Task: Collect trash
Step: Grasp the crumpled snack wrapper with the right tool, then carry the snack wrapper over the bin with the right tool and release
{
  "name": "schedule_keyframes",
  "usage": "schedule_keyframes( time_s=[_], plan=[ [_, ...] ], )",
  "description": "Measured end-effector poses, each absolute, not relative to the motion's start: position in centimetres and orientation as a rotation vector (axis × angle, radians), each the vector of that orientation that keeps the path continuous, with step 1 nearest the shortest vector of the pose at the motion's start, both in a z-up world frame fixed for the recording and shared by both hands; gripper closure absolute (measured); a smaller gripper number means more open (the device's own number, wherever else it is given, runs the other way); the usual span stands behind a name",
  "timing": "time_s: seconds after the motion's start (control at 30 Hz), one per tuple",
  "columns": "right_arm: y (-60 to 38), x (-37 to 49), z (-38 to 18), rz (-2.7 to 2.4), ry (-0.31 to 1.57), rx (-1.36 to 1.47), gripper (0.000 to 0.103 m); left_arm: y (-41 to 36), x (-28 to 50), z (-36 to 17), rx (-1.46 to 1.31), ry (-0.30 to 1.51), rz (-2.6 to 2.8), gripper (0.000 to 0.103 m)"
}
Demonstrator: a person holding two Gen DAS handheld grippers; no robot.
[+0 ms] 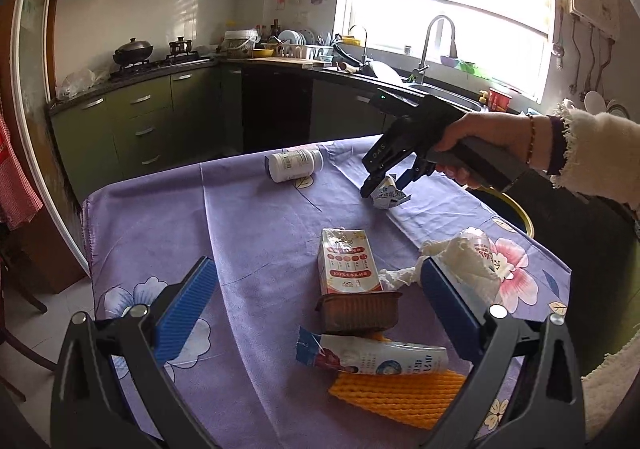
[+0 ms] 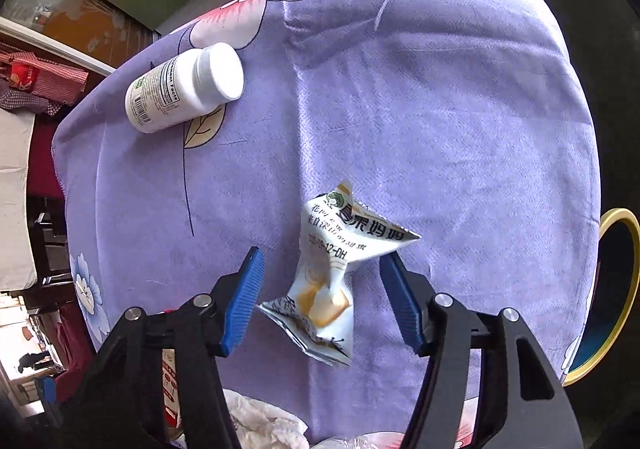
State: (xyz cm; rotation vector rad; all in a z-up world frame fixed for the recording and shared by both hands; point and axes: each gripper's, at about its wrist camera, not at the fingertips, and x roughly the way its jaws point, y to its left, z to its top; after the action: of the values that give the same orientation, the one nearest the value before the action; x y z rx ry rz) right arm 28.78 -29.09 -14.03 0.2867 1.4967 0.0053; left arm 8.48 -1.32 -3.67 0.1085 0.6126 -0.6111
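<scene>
Right wrist view looks steeply down: the right gripper [image 2: 320,297] straddles a crumpled snack wrapper [image 2: 332,269] on the purple tablecloth [image 2: 440,109], jaws partway open, pads not visibly pressing it. Beyond its left finger lies a white bottle [image 2: 184,89]. The left gripper [image 1: 316,297] gapes empty above a milk carton [image 1: 348,261].

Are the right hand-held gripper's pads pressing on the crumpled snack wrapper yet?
Apart. The right wrist view shows the snack wrapper between the right hand-held gripper pads, with purple tablecloth visible as a gap on both sides.
</scene>
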Motion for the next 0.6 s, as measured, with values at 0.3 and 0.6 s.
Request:
schedule_keyframes(
  time_s=[0.3, 0.6],
  plan=[
    [-27.8, 26.4, -12.7, 0.087, 1.472, 0.168, 0.073, -1.1, 8.3, -3.6, 0.074, 0.626, -0.613, 0.006],
    [-32.8, 15.7, -5.9, 0.171, 1.262, 0.196, 0.073, -2.3, 6.9, -3.1, 0.088, 0.627, -0.610, 0.006]
  ],
)
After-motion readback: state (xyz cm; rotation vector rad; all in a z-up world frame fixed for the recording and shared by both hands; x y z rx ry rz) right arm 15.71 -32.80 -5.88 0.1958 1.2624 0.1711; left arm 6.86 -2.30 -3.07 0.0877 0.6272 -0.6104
